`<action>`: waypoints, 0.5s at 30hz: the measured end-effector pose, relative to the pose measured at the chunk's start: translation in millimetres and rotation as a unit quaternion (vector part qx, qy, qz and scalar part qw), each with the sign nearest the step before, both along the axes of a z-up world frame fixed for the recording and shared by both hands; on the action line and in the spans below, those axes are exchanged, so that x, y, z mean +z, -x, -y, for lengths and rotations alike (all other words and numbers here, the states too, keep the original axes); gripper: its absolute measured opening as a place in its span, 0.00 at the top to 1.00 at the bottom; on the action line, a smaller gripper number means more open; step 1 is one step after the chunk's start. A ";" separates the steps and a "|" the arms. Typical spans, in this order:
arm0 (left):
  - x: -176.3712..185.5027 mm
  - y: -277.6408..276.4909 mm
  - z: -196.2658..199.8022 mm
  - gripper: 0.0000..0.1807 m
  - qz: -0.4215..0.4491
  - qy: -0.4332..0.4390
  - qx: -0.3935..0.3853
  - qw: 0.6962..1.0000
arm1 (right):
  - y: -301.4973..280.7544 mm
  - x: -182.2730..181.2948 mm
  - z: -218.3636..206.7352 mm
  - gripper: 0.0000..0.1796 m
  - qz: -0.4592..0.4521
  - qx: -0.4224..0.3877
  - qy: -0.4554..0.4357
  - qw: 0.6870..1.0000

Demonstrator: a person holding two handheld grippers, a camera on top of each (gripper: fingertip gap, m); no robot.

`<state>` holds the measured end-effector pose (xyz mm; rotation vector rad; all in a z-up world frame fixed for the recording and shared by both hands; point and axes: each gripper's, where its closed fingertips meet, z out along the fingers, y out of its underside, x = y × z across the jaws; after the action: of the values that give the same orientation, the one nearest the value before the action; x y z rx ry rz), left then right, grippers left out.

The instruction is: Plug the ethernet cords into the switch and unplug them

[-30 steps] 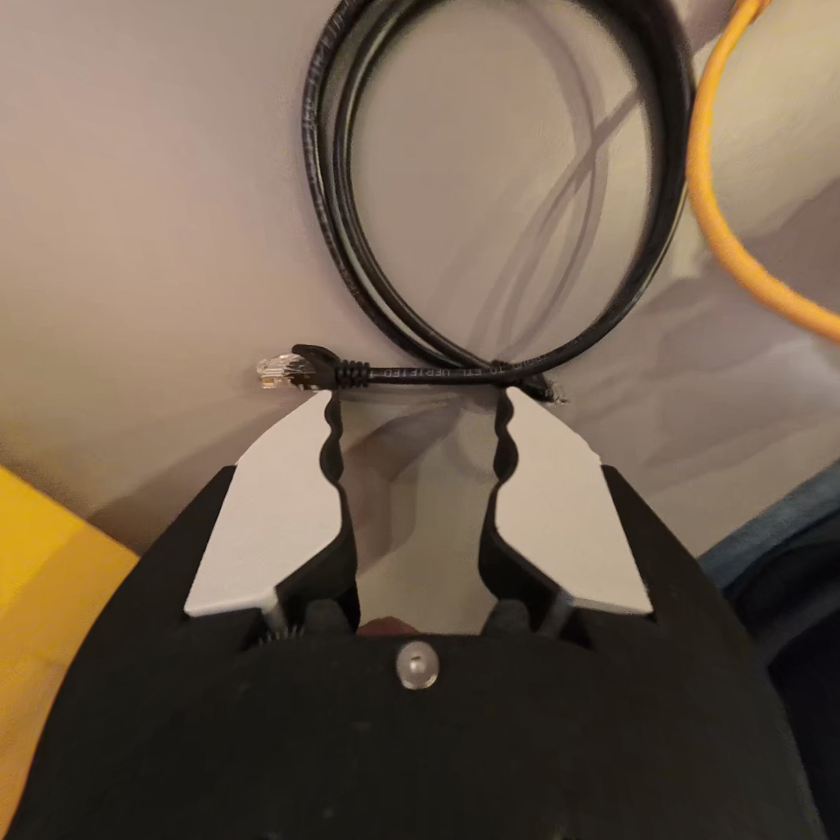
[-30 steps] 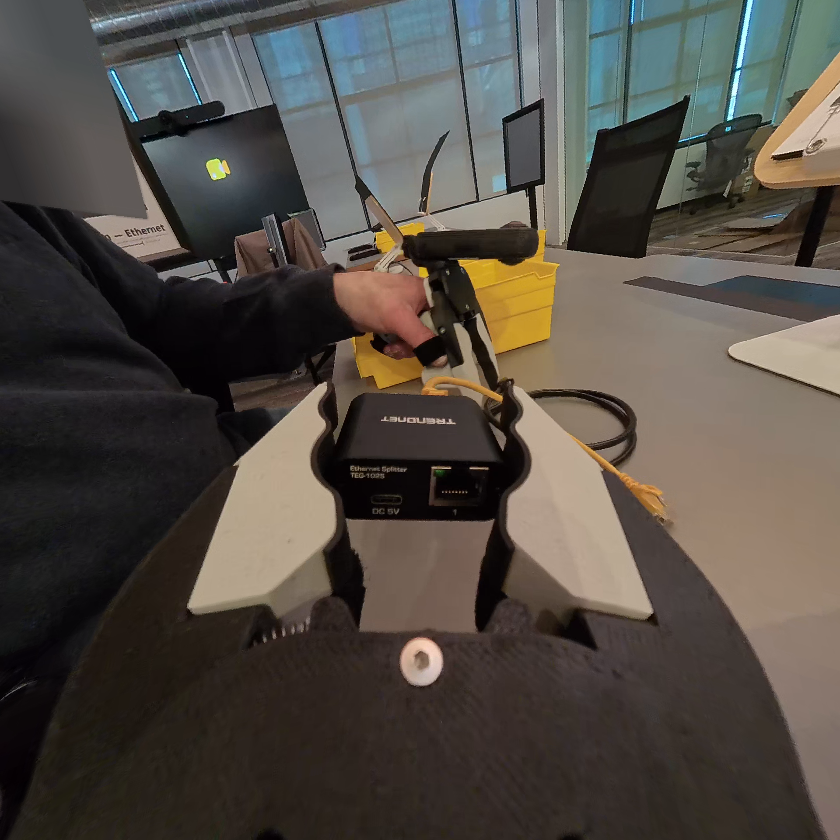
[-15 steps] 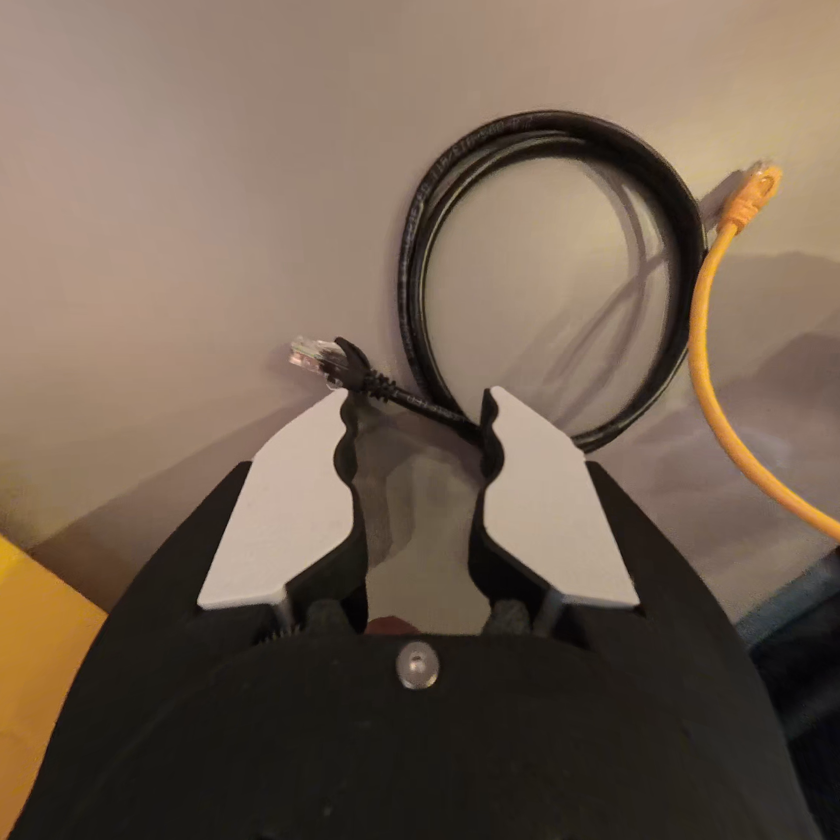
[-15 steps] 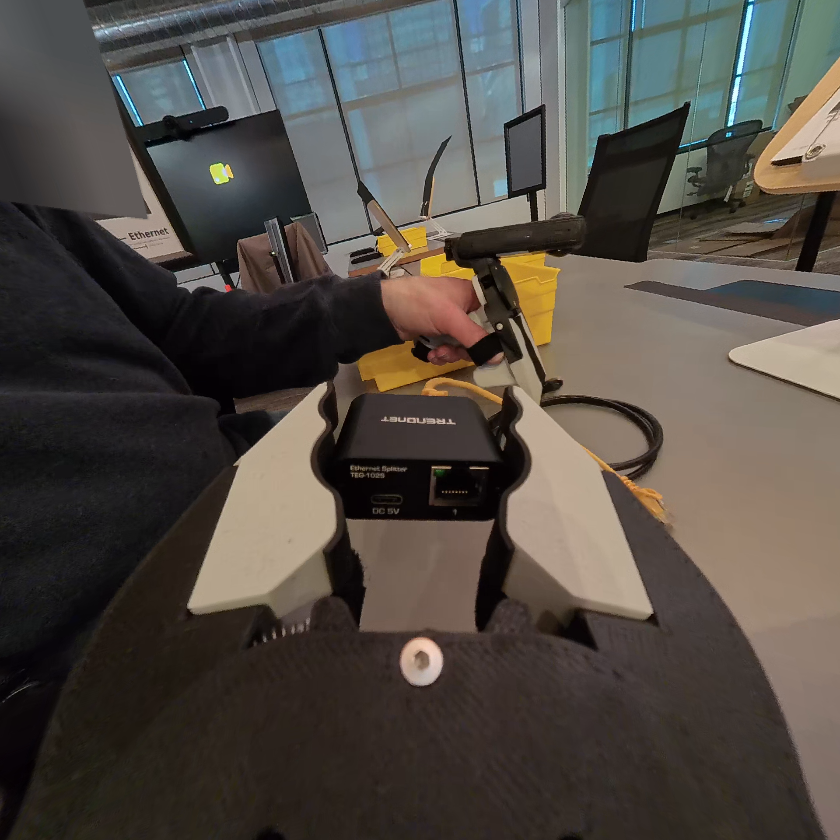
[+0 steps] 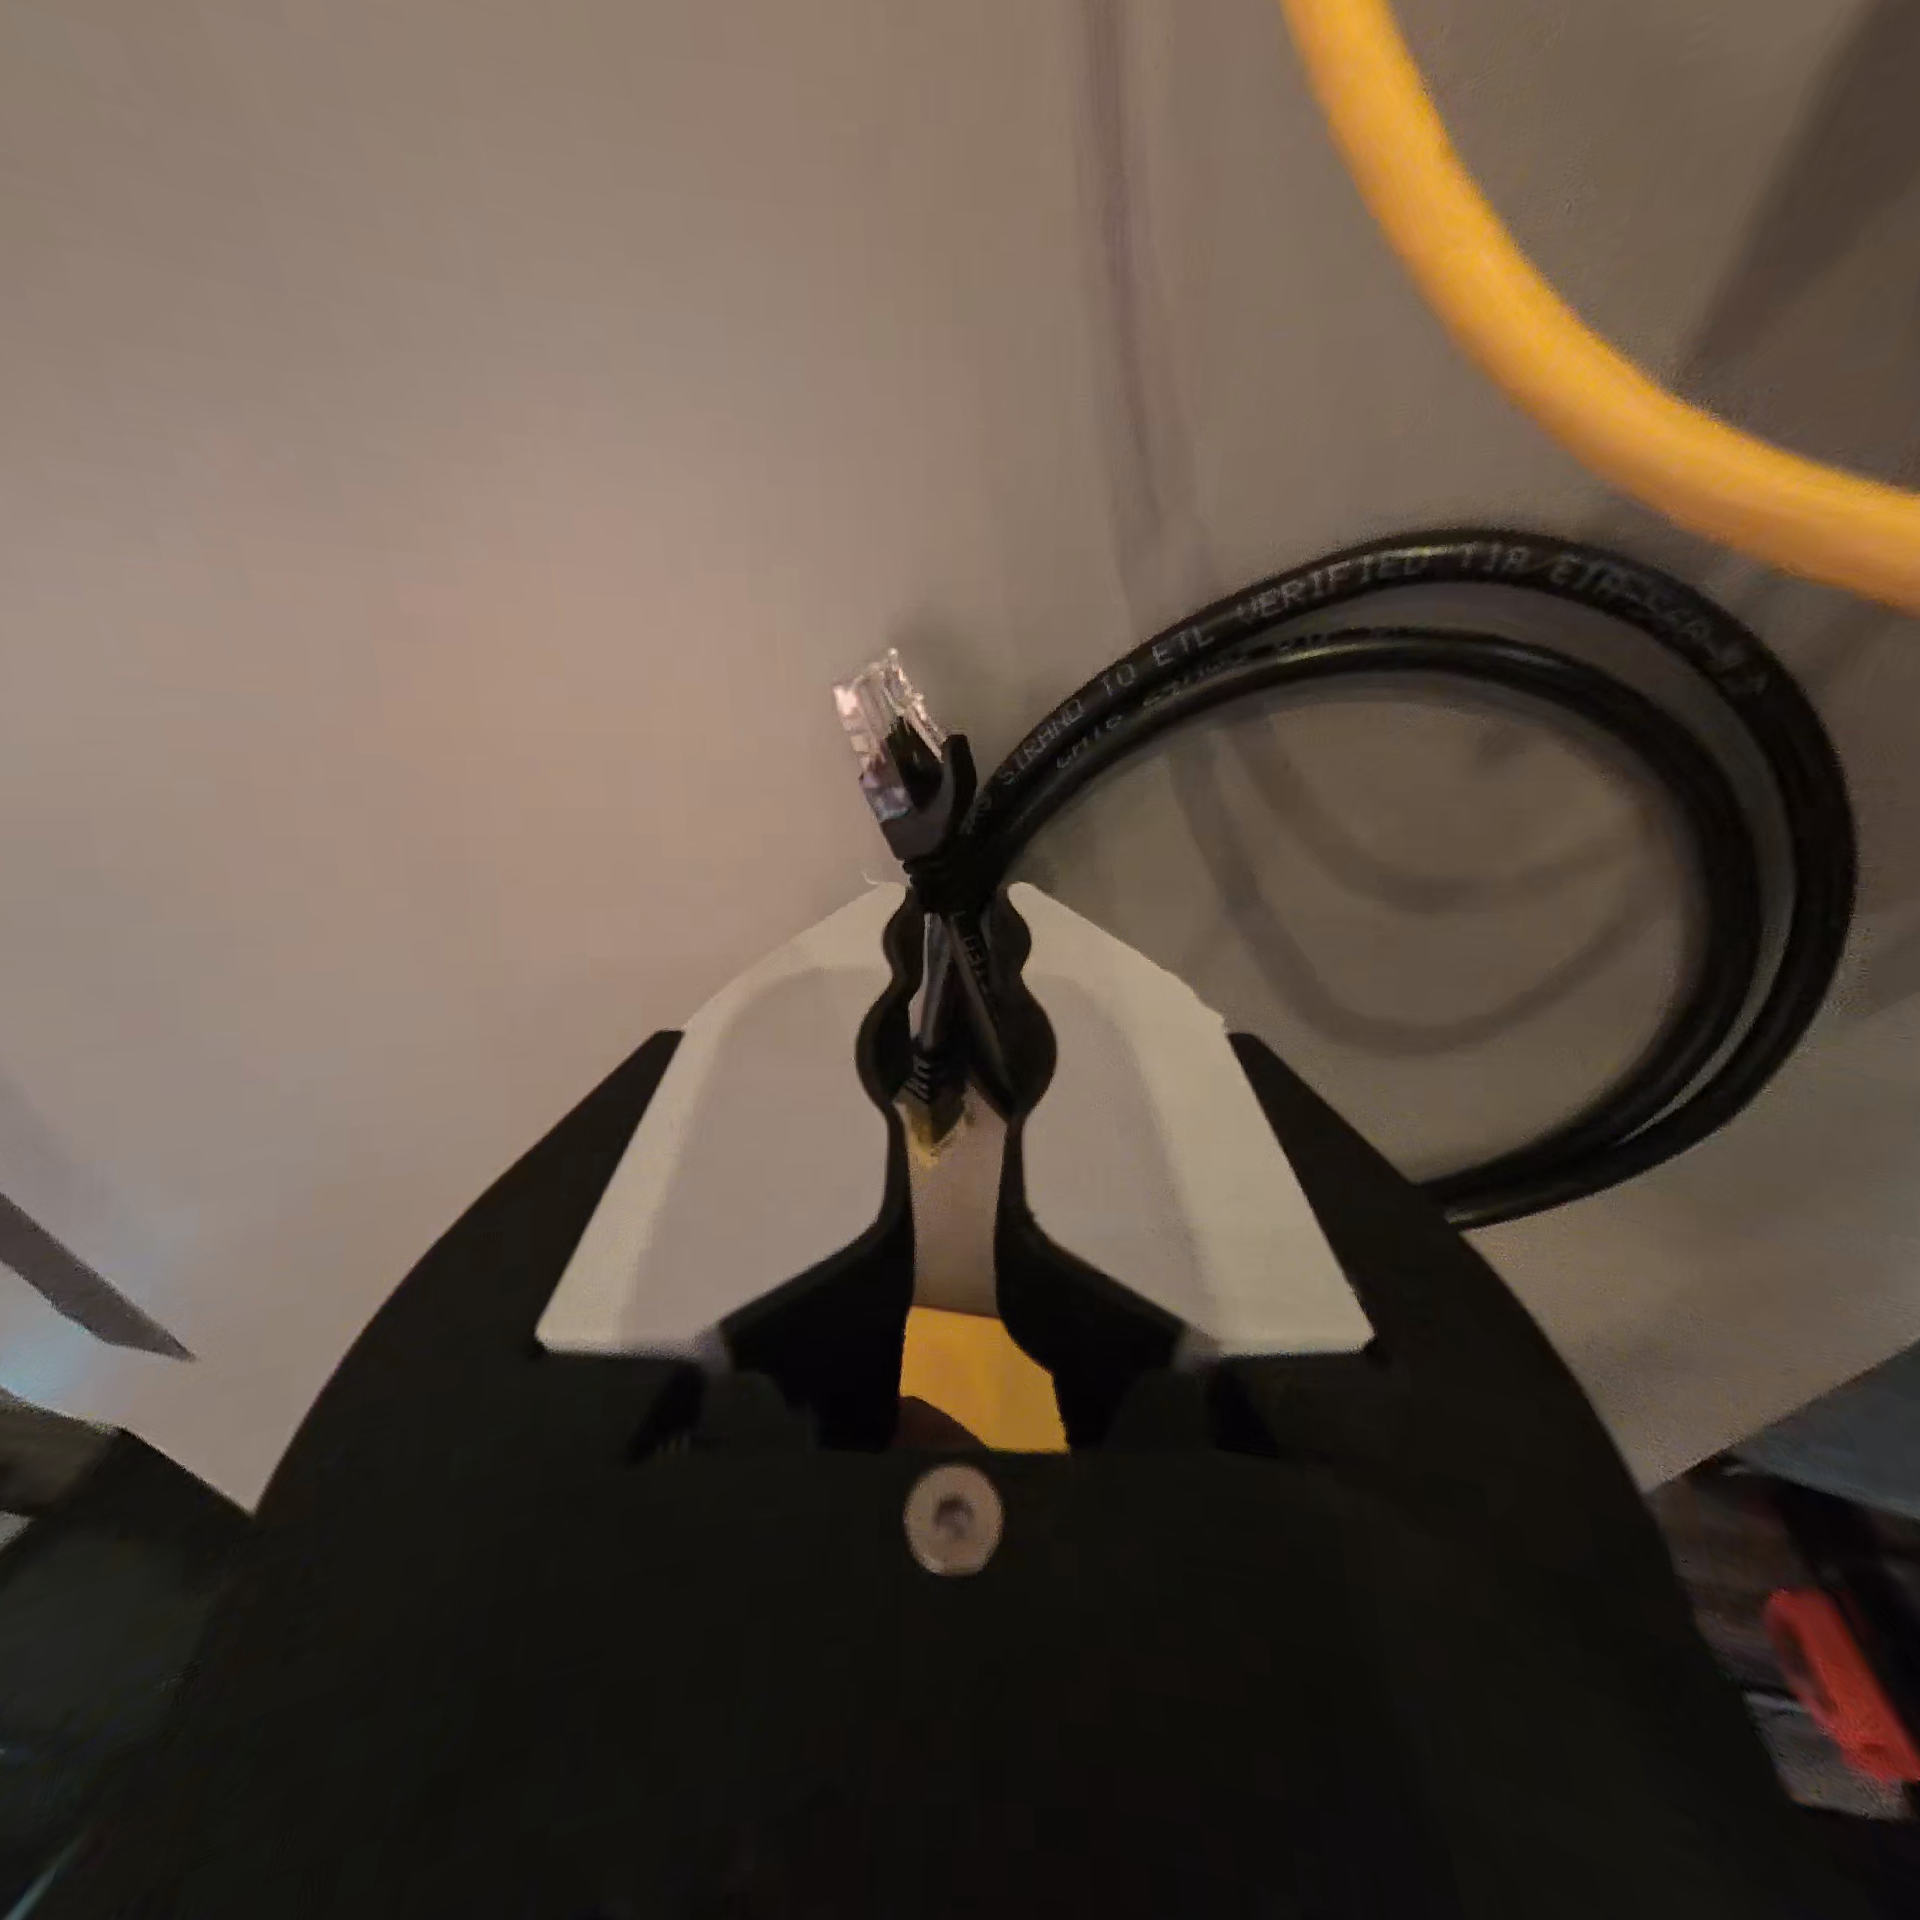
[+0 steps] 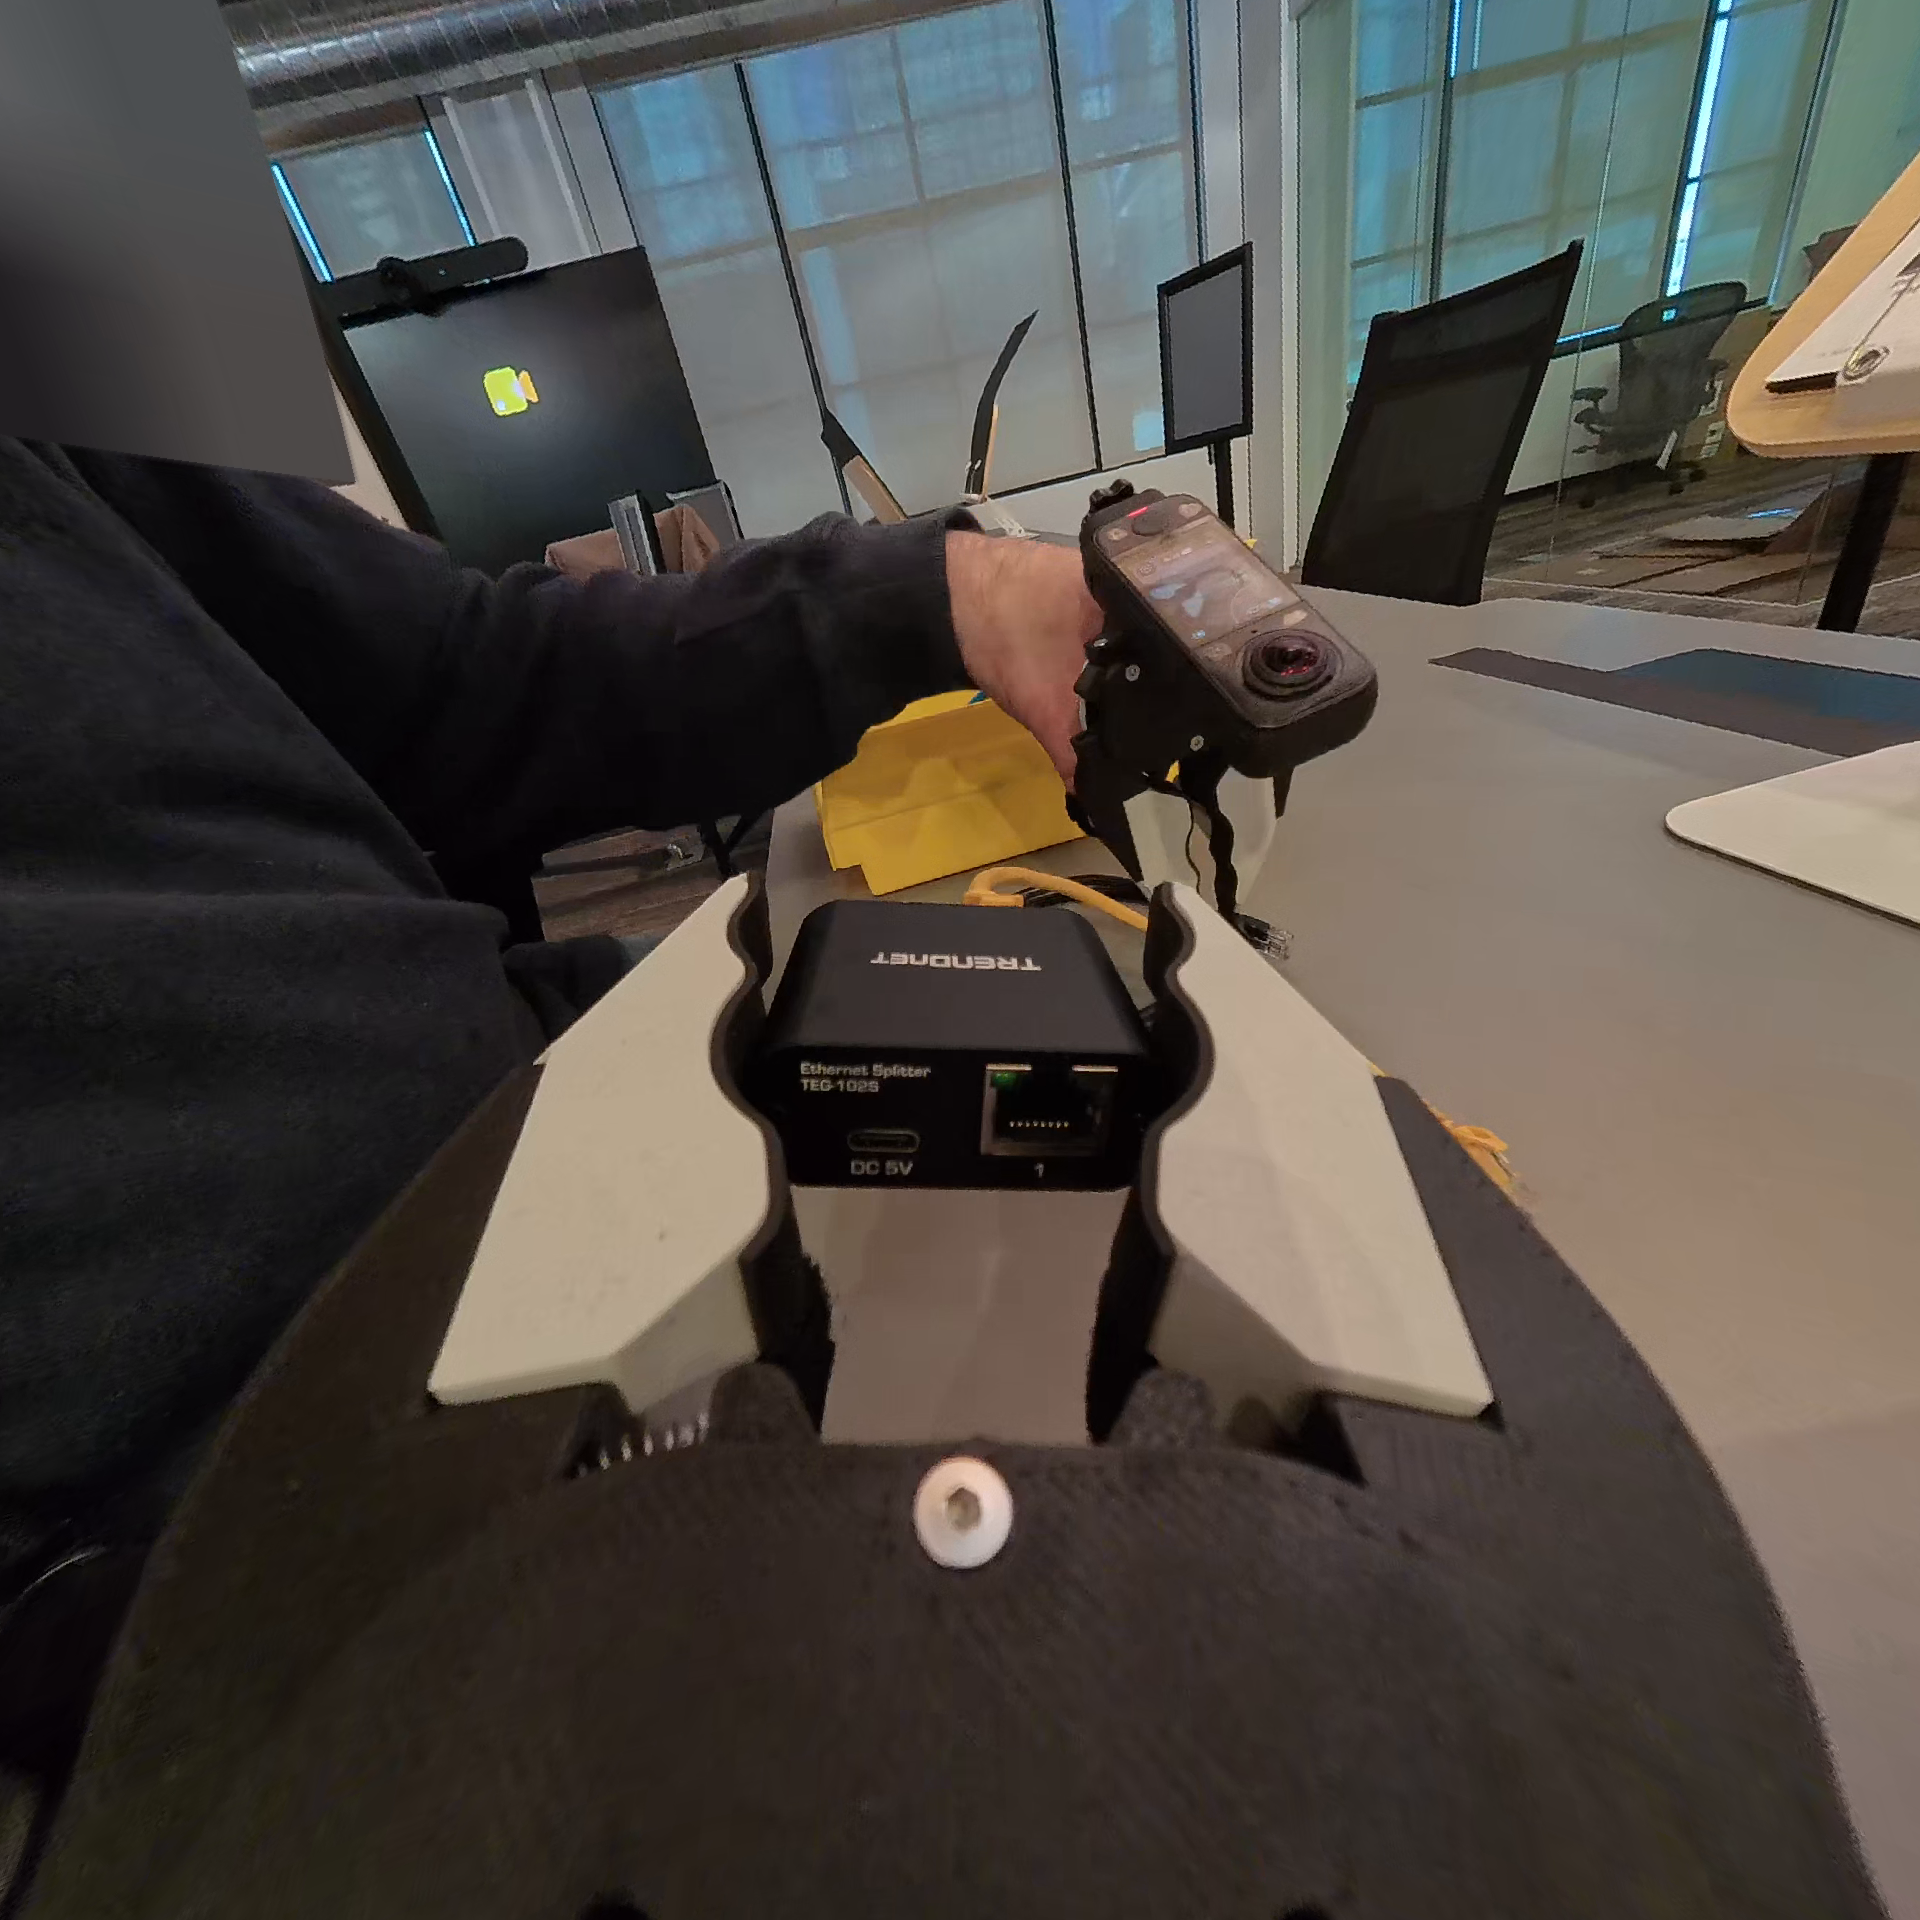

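Observation:
My right gripper (image 6: 958,902) is shut on the sides of a small black switch (image 6: 951,1023). The switch rests on the grey table (image 6: 1579,1039) with an empty port (image 6: 1047,1110) facing the camera. My left gripper (image 5: 956,914) is shut on the black ethernet cord (image 5: 1704,935) just behind its clear plug (image 5: 883,727), which sticks out ahead of the fingertips. A second strand of the same cord also lies between the jaws. The left gripper also shows in the right wrist view (image 6: 1210,862), held by a hand just beyond the switch. A yellow ethernet cord (image 5: 1507,312) lies beside the black one.
A yellow bin (image 6: 935,800) stands behind the switch. The yellow cord (image 6: 1039,891) runs past the switch, with one plug (image 6: 1475,1143) at my right finger. A white mat (image 6: 1818,831) lies at the right. A person's dark sleeve (image 6: 416,779) fills the left. Some 25 cm of space lies between my two pairs of fingers.
My left gripper went from open around the black cord to shut on it, and has lifted and turned, so the plug points forward. The right gripper and switch have not moved.

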<state>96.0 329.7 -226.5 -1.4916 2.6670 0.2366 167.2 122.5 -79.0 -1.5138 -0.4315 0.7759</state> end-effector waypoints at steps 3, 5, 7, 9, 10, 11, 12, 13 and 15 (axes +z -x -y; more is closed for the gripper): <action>3.1 -1.9 -2.9 0.87 0.016 -0.003 -0.002 1.000 | -1.2 0.1 0.6 0.60 -0.001 -0.002 0.000 1.000; 8.5 -4.6 -2.7 0.81 0.048 -0.003 0.015 0.999 | -1.6 -0.2 0.9 0.60 -0.003 -0.002 0.000 1.000; 13.5 -7.9 0.9 0.76 0.090 -0.017 0.020 0.996 | -1.5 -1.3 0.5 0.60 -0.003 -0.001 0.001 1.000; 15.0 -11.2 1.5 0.78 0.124 -0.054 0.011 0.991 | -1.4 -2.0 -0.4 0.60 -0.005 0.001 0.002 1.000; 17.2 -14.4 -2.6 0.80 0.144 -0.084 0.011 0.986 | -1.3 -2.1 -1.2 0.60 -0.006 0.002 0.002 1.000; 19.1 -18.4 -4.7 0.82 0.165 -0.101 0.015 0.981 | -1.1 -2.0 -1.9 0.60 -0.006 0.002 0.002 1.000; 20.9 -22.6 -5.2 0.86 0.187 -0.103 0.026 0.977 | -0.6 -1.5 -2.6 0.60 -0.005 0.002 0.002 1.000; 21.1 -25.1 -4.3 0.88 0.202 -0.094 0.041 0.974 | 0.1 -0.7 -2.8 0.60 -0.004 0.002 0.001 1.000; 20.0 -28.4 -1.7 0.89 0.218 -0.078 0.061 0.971 | 1.3 0.8 -2.6 0.60 -0.003 0.002 -0.001 1.000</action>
<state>124.4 331.4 -206.5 -1.4607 2.1677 0.1057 165.9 125.0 -78.2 -1.5084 -0.4306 0.7820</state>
